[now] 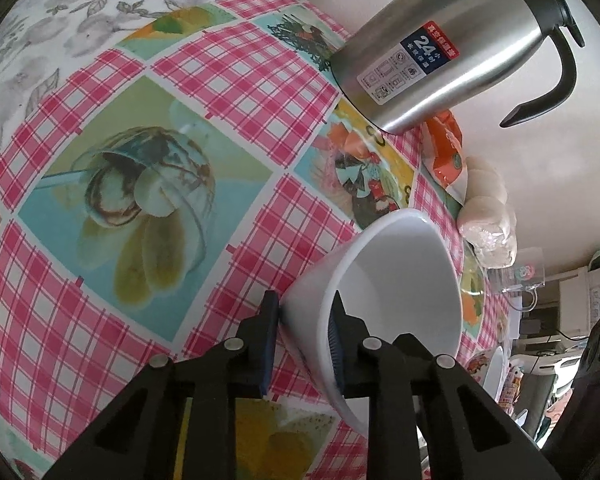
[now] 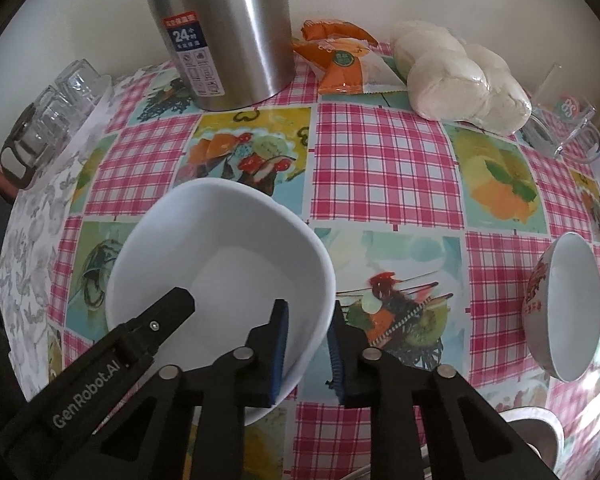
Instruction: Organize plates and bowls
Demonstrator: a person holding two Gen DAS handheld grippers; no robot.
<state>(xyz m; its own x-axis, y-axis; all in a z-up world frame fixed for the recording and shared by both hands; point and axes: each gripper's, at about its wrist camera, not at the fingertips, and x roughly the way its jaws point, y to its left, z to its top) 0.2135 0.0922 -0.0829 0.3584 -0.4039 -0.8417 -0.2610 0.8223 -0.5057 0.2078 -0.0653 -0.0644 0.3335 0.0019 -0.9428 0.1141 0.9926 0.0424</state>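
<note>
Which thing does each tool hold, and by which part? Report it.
Both hold the white bowl by its rim, on opposite sides: left tool and right tool each clamp the wall, one finger inside, one outside.

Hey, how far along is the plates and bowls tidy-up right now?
Nothing looks stacked yet. In hand: the left gripper and right gripper each clamp the white bowl's rim on opposite sides. Left: the patterned bowl sits alone on the tablecloth, apart from it.
</note>
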